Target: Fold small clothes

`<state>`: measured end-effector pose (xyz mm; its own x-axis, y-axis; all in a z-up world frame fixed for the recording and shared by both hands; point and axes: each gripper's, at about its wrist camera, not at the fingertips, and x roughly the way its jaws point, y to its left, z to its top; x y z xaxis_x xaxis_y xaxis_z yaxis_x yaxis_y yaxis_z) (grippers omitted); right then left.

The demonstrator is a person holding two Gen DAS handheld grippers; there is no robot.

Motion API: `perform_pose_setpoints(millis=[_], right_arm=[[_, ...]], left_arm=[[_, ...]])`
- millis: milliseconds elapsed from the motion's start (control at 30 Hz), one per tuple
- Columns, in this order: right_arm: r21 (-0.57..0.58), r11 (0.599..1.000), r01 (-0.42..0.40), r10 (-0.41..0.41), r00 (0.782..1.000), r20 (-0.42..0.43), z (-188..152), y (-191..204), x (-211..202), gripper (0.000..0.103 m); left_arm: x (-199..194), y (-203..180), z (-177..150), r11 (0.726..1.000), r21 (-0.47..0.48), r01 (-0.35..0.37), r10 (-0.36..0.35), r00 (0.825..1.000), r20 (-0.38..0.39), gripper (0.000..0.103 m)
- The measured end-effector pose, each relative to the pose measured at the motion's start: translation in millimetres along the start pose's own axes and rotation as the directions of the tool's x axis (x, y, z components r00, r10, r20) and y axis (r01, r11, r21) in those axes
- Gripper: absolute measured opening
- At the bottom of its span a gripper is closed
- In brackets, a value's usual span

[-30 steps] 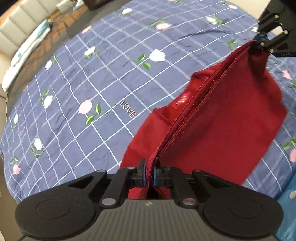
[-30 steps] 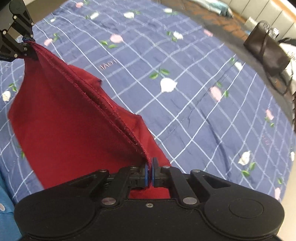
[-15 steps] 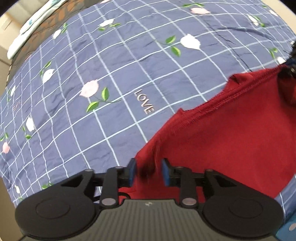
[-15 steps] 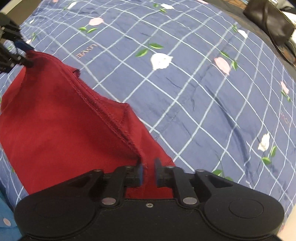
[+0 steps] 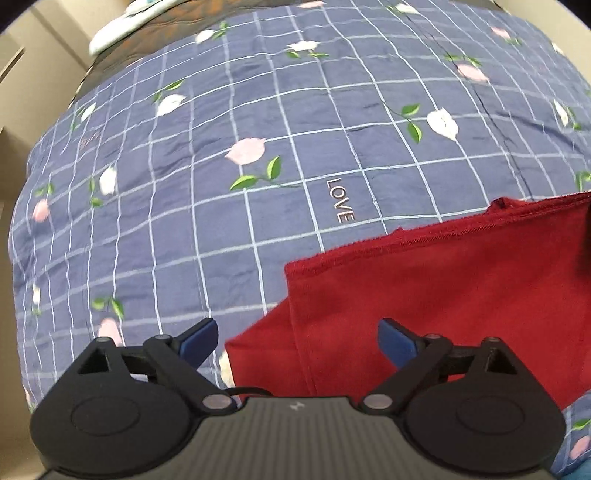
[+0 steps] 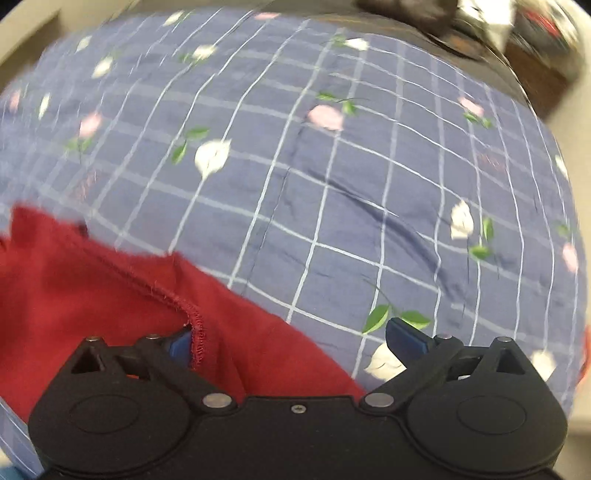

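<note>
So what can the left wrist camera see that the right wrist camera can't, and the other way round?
Only the left wrist view shows the word LOVE stitched on the bedspread and a pale wall beyond the bed. Only the right wrist view shows blurred dark objects past the bed's far edge. Both show the red garment lying on the blue checked bedspread, and each view's own hand-held gripper, left hand-held gripper and right hand-held gripper, open.
</note>
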<state>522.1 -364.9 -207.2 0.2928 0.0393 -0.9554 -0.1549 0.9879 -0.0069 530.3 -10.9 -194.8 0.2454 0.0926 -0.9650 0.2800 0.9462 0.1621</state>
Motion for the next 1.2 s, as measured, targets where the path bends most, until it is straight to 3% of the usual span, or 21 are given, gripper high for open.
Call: perform_pose_setpoints(millis=[167,267,433,633,900,1200], right_arm=[[0.096,0.985,-0.143,0.142,0.990,0.018,1,-10,-14,0.102],[0.153,0.976,-0.158,0.157,0.987,0.016,6,-13,-17,0.102],[0.260,0.965,-0.038,0.034,0.999,0.017,18,-27,-28,0.102],[0.260,0.964,-0.049,0.026,0.995,0.093,8,-11,-59,0.102],[0.226,0.973,-0.054,0.018,0.987,0.160,-68,39,-108,0.102],[0.252,0.962,-0.106,0.028,0.955,0.295,-171,107,-190,0.102]], left_arm=[[-23,4,-26,0.998,-0.063,0.023,-0.021,0.999,0.035,0.097],[-36,5,-40,0.996,-0.083,0.021,-0.017,0.999,0.049,0.097],[-59,10,-68,0.989,-0.148,0.029,-0.017,0.996,0.084,0.098],[-85,18,-101,0.964,-0.262,0.045,-0.017,0.994,0.108,0.100],[-129,20,-152,0.925,-0.375,0.056,-0.005,0.991,0.134,0.102],[-185,10,-215,0.897,-0.435,0.076,0.011,0.981,0.193,0.102]])
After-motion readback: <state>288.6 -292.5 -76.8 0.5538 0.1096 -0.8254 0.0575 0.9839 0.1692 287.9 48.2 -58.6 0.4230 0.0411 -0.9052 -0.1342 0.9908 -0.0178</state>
